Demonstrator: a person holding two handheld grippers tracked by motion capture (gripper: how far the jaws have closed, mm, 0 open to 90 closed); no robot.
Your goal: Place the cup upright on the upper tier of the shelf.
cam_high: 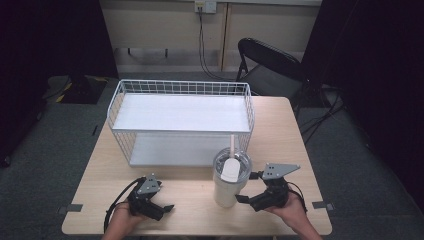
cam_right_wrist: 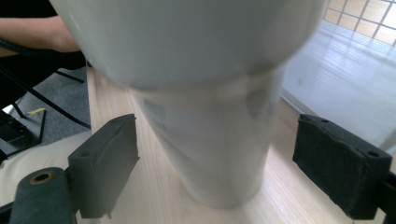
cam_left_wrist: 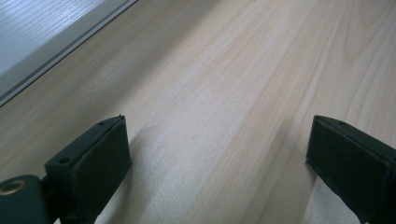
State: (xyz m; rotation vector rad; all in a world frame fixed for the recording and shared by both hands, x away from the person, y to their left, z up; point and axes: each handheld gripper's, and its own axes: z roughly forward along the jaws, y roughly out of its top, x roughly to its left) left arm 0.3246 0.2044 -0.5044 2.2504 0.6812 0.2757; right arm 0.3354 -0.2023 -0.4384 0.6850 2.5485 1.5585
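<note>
White tumbler stands upright on the wooden table, near its front edge, just in front of the white wire rack; clear lid on top, a white straw sticking up from it. Right gripper sits just right of the tumbler, low at its lower half, held by the person's right hand. In the right gripper view the jaws are wide apart with the tumbler between them, gaps visible on both sides, pads not touching the wall; the tumbler looks blurred there, so exact clearance is hard to judge. Left gripper rests near the table's front left, well apart from the tumbler, in the left hand. Left gripper view: jaws spread wide over bare wood, nothing between them, the rack's bottom shelf at the upper left corner. Black folding chair behind the table.
</note>
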